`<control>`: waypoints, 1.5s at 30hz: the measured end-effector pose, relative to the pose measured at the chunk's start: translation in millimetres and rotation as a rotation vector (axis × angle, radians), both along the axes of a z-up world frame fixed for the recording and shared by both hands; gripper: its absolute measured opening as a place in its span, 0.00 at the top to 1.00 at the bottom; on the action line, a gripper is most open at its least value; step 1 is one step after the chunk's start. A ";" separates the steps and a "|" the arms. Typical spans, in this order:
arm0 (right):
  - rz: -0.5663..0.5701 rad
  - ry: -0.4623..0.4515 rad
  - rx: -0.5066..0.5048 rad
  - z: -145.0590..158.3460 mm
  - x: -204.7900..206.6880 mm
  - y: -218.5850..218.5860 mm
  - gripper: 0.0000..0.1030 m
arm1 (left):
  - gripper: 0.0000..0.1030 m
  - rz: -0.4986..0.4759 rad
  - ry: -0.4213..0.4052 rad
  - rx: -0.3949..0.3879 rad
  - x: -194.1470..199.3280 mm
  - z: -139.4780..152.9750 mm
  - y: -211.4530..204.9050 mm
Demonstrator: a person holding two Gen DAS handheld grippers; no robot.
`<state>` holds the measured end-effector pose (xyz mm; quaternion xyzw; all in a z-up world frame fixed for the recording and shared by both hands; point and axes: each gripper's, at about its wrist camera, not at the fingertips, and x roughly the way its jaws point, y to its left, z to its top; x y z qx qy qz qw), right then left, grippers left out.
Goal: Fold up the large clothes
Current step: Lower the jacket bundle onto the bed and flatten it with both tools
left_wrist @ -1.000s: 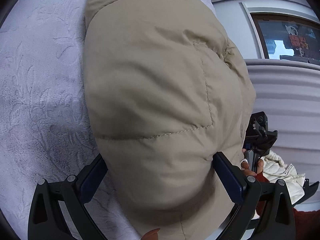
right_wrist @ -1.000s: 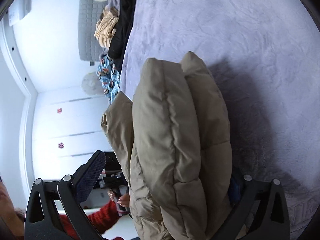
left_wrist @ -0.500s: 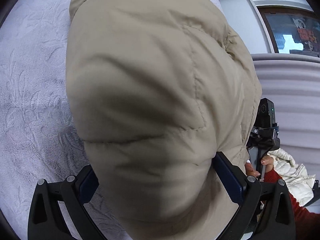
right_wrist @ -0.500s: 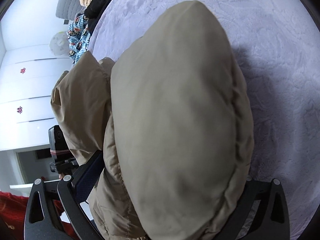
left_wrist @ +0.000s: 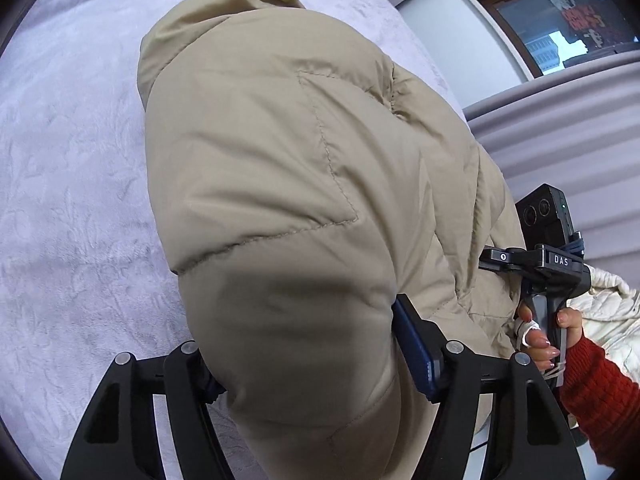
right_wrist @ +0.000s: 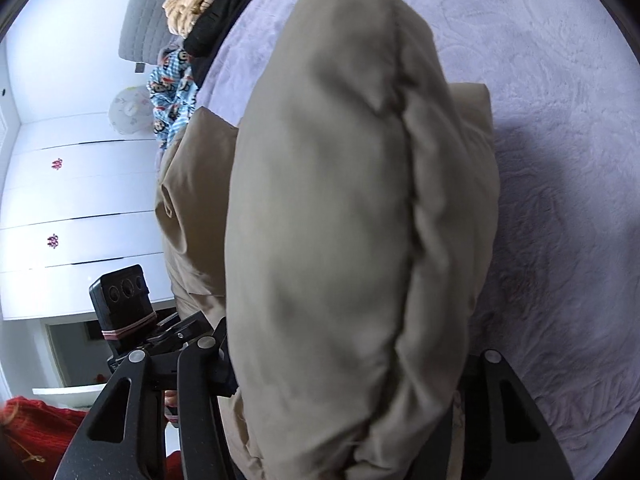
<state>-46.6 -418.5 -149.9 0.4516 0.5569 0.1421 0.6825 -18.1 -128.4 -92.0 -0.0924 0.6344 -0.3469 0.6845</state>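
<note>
A puffy tan quilted jacket, folded into a thick bundle, fills both views above the lilac bedspread. My left gripper has the bundle's near end between its fingers. Its jaws are closing, and the blue right pad digs into the fabric while the other pad is buried under it. My right gripper holds the opposite end of the jacket, its jaws closing too, with both pads sunk into the padding. A hand in a red sleeve holds the right gripper's handle.
At the head of the bed lie a black garment, a tan fuzzy one and blue printed fabric, by a grey headboard. White wardrobe doors stand beyond. A white quilted garment lies at the right.
Both pairs of jaws have narrowed onto the jacket bundle. The bundle has come up from the bedspread and turned, so it fills more of the right wrist view.
</note>
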 end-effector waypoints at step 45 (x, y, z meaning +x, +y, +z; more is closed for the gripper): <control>0.099 -0.080 -0.274 22.9 92.8 179.2 0.42 | 0.27 0.462 -0.328 0.284 102.2 15.0 286.5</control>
